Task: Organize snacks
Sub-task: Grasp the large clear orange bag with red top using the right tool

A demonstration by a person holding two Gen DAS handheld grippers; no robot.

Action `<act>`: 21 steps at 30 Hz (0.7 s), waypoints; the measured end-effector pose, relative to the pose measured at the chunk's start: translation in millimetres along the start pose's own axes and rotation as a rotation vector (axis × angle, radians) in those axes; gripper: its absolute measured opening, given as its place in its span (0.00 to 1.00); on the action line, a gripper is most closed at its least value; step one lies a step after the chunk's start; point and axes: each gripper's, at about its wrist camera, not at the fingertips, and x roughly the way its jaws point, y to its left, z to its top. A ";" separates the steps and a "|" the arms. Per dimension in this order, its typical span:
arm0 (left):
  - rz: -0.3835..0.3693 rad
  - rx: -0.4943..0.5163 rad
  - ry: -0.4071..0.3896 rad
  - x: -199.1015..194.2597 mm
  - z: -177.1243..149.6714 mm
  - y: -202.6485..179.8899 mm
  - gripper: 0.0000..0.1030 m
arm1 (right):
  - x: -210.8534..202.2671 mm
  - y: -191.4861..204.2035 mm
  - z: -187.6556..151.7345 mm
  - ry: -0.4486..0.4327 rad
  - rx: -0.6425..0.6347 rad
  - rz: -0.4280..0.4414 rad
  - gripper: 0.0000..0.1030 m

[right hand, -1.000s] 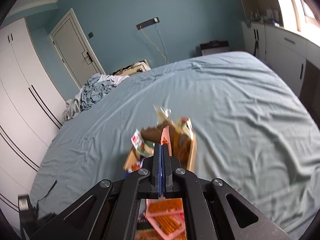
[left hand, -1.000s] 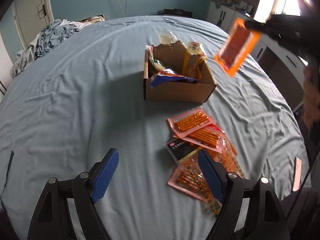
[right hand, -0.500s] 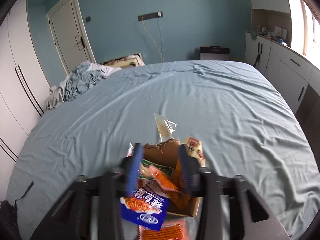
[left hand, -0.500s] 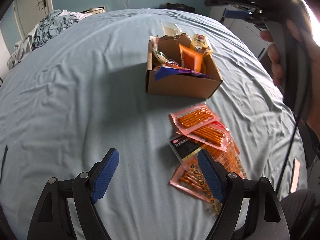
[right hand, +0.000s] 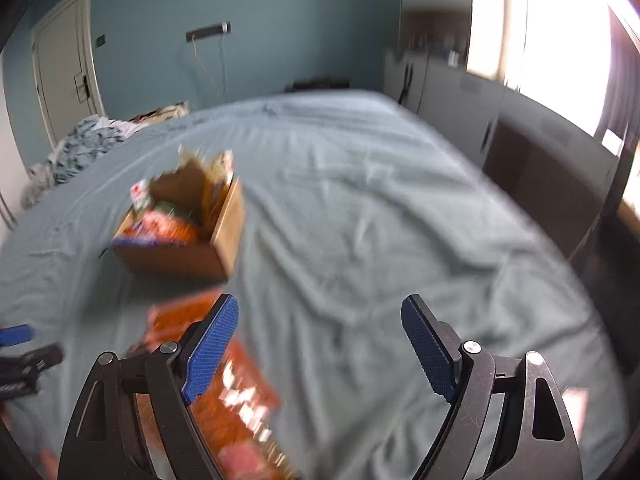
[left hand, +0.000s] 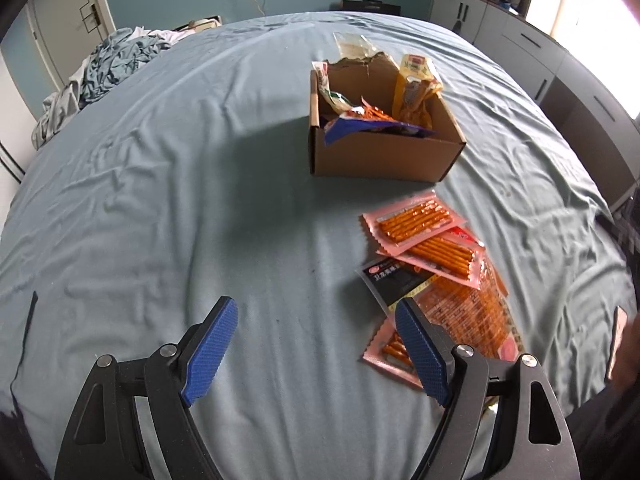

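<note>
I am holding a pair of tongs in each hand over a bed (left hand: pixel 160 200) covered with a wrinkled blue sheet. My right tongs (right hand: pixel 320 344) are spreading wider at this moment, with nothing between their blue pads; a second ago they were pressed together on an orange snack packet above the cardboard box (left hand: pixel 384 160). That packet is now lying inside the box among the other wrappers, so one more snack is put away. My right hand is swinging down and away from the box; its view is blurred by the motion. My left tongs (left hand: pixel 316 344) are staying spread and empty, hovering just beside the loose pile of snack packets (left hand: pixel 436 276) on the sheet. The pile is sitting near the box, on my side of it: pink packets of orange sticks, a black packet, and a large orange bag. In my judgement, these are still waiting to be boxed, and my right tongs are heading for them.
</note>
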 end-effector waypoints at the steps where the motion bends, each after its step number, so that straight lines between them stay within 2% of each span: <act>1: 0.007 0.001 0.003 1.0 -1.0 -1.1 0.80 | 9.9 -4.9 -4.7 0.071 0.043 0.035 0.81; 3: 0.022 0.006 0.008 3.3 -3.0 -4.9 0.80 | 19.9 -6.7 -5.7 0.114 0.064 0.043 0.81; 7: 0.041 0.032 0.014 7.7 -5.5 -14.7 0.80 | 37.7 5.1 -2.6 0.135 -0.033 -0.033 0.81; 12: 0.058 0.074 0.013 11.1 -4.8 -25.2 0.80 | 51.1 15.4 0.1 0.158 -0.122 -0.060 0.81; 16: 0.078 0.079 0.025 18.4 -1.2 -25.5 0.80 | 56.9 21.1 2.6 0.159 -0.124 -0.015 0.81; 21: 0.041 0.037 0.069 31.3 0.7 -21.1 0.80 | 74.5 11.6 1.8 0.202 -0.077 0.046 0.81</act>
